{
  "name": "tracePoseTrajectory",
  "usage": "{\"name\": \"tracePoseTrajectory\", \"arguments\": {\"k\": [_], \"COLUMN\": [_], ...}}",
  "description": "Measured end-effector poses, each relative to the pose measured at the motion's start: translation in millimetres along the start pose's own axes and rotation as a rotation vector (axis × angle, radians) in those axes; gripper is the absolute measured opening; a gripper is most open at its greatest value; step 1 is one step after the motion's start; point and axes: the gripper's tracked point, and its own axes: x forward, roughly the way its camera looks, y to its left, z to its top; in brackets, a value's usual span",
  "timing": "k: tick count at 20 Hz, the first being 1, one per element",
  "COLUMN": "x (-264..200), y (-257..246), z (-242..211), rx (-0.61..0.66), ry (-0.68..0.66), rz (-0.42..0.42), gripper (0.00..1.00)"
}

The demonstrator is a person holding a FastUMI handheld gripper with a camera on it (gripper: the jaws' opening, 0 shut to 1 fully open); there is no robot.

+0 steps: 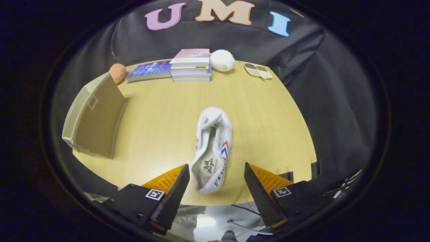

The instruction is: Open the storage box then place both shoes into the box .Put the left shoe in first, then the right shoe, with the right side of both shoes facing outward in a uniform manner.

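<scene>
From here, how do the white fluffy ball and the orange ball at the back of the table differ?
The white fluffy ball looks larger than the orange ball. The white one sits beside the stack of books; the orange one sits behind the open beige storage box. Both are round and rest at the yellow wooden table's far edge. The claw is open, the white canvas shoe between its fingers.

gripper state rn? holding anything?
Gripper: open, holding nothing; the white shoe's heel end lies between the spread fingers, untouched.
</scene>
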Motion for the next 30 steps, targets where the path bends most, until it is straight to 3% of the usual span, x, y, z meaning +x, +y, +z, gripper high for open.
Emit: {"name": "tracePoseTrajectory", "arguments": {"k": [5,11,18,22,24,27,28,30], "x": [42,79,104,106,111,108,109,106], "y": [-18,-28,-45,-42,-35,-35,-34,-30], "z": [-10,13,36,39,39,34,34,32], "rx": [-0.022,-0.028,0.065,0.141,0.243,0.291,0.312,0.353], "ry": [0.053,0.057,0.063,0.066,0.079,0.081,0.085,0.097], "rz": [-0.031,-0.071,-0.076,-0.028,0.021,0.037,0.031,0.032], "gripper": [1.0,0.74,0.44,0.44,0.09,0.11,0.04,0.04]}}
